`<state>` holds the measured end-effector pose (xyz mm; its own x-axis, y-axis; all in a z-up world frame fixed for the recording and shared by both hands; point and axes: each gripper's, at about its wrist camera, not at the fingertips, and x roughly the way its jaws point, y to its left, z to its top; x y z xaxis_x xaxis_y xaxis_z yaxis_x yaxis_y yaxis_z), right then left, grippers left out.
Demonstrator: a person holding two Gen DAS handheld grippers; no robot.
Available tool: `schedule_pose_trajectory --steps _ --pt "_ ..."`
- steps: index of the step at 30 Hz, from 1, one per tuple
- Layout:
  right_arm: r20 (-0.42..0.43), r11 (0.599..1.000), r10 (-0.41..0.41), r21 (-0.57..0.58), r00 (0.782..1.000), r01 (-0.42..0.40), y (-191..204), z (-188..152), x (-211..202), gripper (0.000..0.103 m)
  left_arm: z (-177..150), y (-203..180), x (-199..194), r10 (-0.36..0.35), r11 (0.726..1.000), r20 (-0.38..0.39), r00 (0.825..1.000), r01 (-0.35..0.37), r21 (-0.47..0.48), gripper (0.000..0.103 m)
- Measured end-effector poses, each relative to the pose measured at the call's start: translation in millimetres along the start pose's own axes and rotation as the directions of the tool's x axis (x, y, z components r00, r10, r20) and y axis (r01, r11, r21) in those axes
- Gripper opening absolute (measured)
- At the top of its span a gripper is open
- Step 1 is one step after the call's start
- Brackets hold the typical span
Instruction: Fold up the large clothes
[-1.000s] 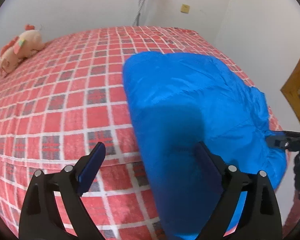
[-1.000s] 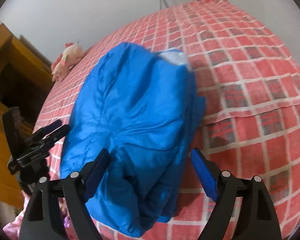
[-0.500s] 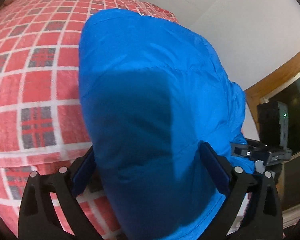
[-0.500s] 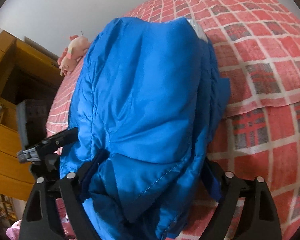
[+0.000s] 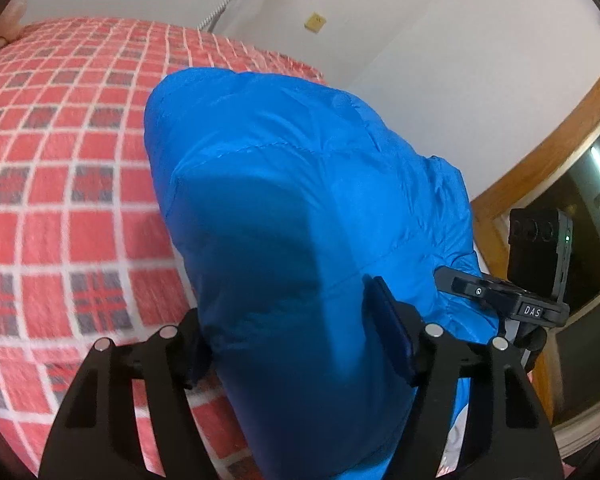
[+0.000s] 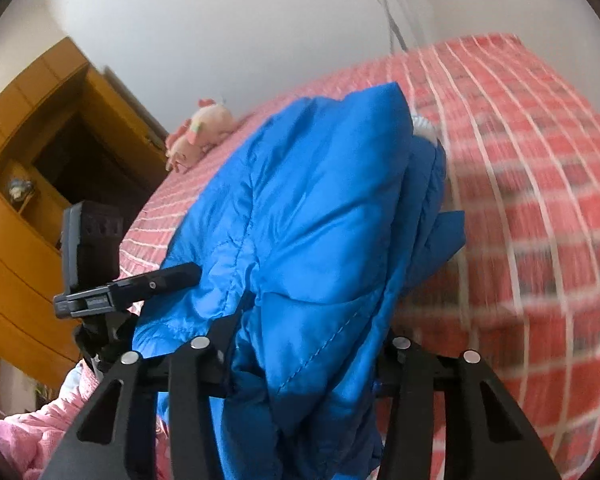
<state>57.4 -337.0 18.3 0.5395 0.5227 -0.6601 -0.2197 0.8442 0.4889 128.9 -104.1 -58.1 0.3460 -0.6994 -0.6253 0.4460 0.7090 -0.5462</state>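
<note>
Both tools have just been closing on the jacket at the bed's near edge: left tool and right tool now pinch thick folds. It looks puffy, light and slick (grip seams).

The only readable text is "DAS", in white capitals on the black body of the right tool seen in the left wrist view; the label on the other tool is too blurred to read.
</note>
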Motion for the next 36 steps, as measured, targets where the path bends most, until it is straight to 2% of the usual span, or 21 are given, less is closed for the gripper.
schedule_pose_trajectory --steps 4,9,13,17,22,26,31,36 --pt "0.008 0.998 0.038 -0.060 0.999 -0.037 13.4 34.8 21.2 0.046 25.0 14.8 -21.2 0.039 0.999 0.084 0.996 -0.038 -0.008 0.068" --pt "-0.022 0.988 0.107 -0.113 0.994 -0.109 31.5 86.5 74.7 0.046 53.6 47.4 -51.6 0.137 0.991 0.165 0.977 -0.134 -0.025 0.068" --pt "-0.064 0.980 0.152 -0.118 0.986 -0.158 35.5 116.5 126.1 0.046 75.8 77.9 -62.4 0.208 0.978 0.194 0.959 -0.203 -0.048 0.068" --pt "-0.090 0.977 0.156 -0.129 0.984 -0.167 36.7 134.7 166.1 0.046 94.1 110.1 -62.9 0.263 0.964 0.200 0.944 -0.252 -0.081 0.068" --pt "-0.139 0.981 0.143 -0.109 0.980 -0.159 27.8 129.4 200.9 0.047 97.6 147.2 -49.5 0.276 0.959 0.163 0.947 -0.260 -0.115 0.068" --pt "-0.148 0.984 0.149 -0.080 0.978 -0.162 15.9 125.4 218.6 0.052 93.7 171.4 -29.2 0.283 0.956 0.138 0.949 -0.267 -0.124 0.075" --pt "-0.164 0.989 0.113 -0.073 0.980 -0.126 18.4 125.5 212.6 0.062 95.4 166.0 -31.2 0.307 0.947 0.120 0.944 -0.291 -0.132 0.078" --pt "-0.122 0.990 0.059 -0.123 0.991 -0.074 30.4 118.2 182.6 0.072 90.5 155.5 -51.9 0.367 0.926 0.118 0.923 -0.350 -0.144 0.083"
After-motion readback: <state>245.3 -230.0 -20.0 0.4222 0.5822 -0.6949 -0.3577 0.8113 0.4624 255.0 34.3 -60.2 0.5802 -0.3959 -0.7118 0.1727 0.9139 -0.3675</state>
